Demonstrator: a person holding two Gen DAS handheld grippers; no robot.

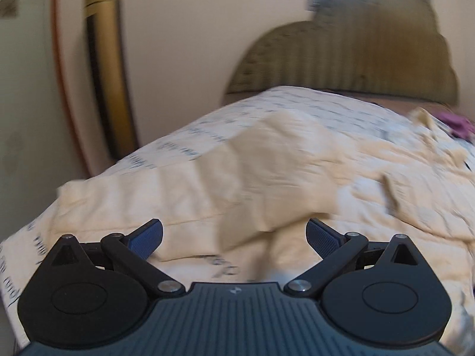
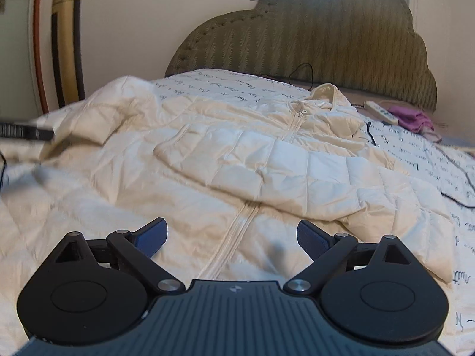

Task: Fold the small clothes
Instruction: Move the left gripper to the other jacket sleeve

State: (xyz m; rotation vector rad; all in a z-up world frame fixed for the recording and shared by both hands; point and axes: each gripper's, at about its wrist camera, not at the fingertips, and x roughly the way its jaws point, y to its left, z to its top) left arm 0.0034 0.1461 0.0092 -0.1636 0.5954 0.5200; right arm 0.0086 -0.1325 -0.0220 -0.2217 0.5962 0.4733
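Observation:
A cream quilted zip-up jacket lies front-up on the bed, collar toward the headboard. One sleeve is folded across its chest. My right gripper is open and empty, just above the lower part of the zipper. My left gripper is open and empty over the jacket's left sleeve, which looks blurred. The left gripper also shows as a dark blurred shape at the left edge of the right wrist view.
The bed has a white sheet with script print and a padded olive headboard. A white remote, a purple cloth and a black cable lie at the right. A gold and black panel stands at the left wall.

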